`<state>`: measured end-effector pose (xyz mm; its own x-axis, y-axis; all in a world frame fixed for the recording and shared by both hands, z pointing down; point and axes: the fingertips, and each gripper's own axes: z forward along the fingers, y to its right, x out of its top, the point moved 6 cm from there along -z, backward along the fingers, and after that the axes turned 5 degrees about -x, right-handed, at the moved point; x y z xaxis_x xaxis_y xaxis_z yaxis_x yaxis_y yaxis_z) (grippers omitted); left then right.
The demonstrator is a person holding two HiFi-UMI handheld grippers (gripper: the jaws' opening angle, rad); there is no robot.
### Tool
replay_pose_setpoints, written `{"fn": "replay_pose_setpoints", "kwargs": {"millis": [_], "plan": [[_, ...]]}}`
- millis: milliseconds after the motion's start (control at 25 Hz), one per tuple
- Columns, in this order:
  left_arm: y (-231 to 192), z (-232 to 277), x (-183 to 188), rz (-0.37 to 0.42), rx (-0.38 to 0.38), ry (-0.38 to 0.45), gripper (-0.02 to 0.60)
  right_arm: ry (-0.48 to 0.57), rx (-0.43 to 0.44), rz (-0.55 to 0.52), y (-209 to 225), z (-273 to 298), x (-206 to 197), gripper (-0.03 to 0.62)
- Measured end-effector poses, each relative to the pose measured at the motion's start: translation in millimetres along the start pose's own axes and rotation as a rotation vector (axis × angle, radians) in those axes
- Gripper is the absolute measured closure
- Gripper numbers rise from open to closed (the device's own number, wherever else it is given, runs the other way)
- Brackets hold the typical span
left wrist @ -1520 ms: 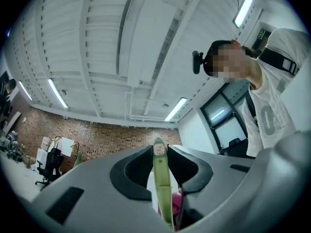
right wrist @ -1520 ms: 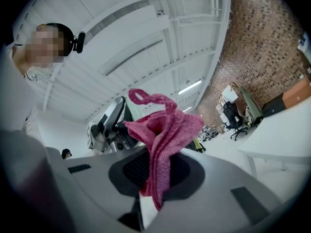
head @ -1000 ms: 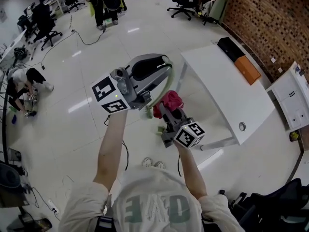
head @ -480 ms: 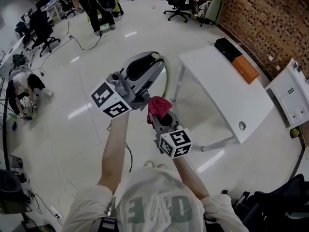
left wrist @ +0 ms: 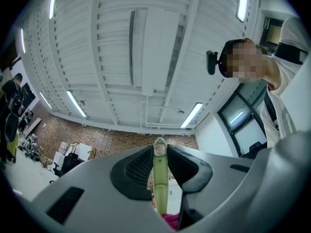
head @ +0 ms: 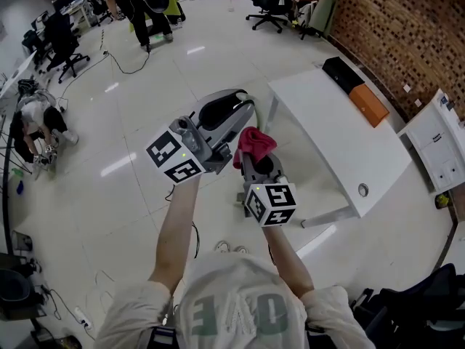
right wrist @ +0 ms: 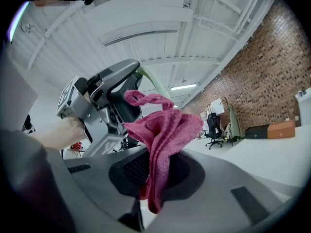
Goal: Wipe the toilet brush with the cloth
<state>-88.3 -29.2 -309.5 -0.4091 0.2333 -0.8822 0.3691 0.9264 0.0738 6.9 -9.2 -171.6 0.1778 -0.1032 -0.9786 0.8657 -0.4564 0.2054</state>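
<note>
A pale green toilet brush handle (left wrist: 159, 176) runs up between the jaws of my left gripper (left wrist: 159, 154), which is shut on it. In the head view my left gripper (head: 236, 109) is raised in front of me, and the brush head is hidden. A crumpled pink cloth (right wrist: 166, 130) is pinched in my right gripper (right wrist: 155, 173). In the head view that cloth (head: 254, 141) sits right beside the left gripper's tip, with my right gripper (head: 256, 160) just below it. The right gripper view shows the green handle (right wrist: 149, 83) curving out behind the cloth.
A white table (head: 341, 147) stands to the right with a black box (head: 343, 73) and an orange box (head: 370, 104) on its far end. A white cabinet (head: 442, 147) is beyond it. Office chairs (head: 276, 6) and people (head: 145, 6) stand at the back; a person (head: 33, 122) crouches at the left.
My right gripper has rolled and risen a little with the cloth, staying close beside the left gripper's tip. The left gripper has barely shifted and keeps its hold on the handle.
</note>
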Motion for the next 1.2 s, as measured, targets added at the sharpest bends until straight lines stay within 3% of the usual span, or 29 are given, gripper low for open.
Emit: {"fn": "replay_pose_setpoints", "kwargs": {"millis": [360,680,840,1000,1200], "plan": [[-2.1,-2.2,-20.0,-0.015,0.003,-0.065,0.483,0.147,0.033,-0.06,-14.4,2.7,55.1,0.563],[-13.8,-4.8,-26.9,-0.058,-0.013,-0.055,0.482,0.16,0.048,-0.138,-18.3,-9.2,52.6,0.562],[-22.0,-10.0,-44.4,-0.094,-0.052,-0.102,0.482,0.192,-0.06,-0.236,7.2,-35.4,46.8,0.563],[-23.5,-15.6,-62.4,-0.113,-0.132,-0.141,0.482,0.091,-0.205,-0.174,58.7,-35.1,33.3,0.562],[-24.4,-20.5,-83.3,-0.16,-0.252,-0.134,0.483,0.035,-0.252,-0.189,91.7,-36.0,19.0,0.563]]}}
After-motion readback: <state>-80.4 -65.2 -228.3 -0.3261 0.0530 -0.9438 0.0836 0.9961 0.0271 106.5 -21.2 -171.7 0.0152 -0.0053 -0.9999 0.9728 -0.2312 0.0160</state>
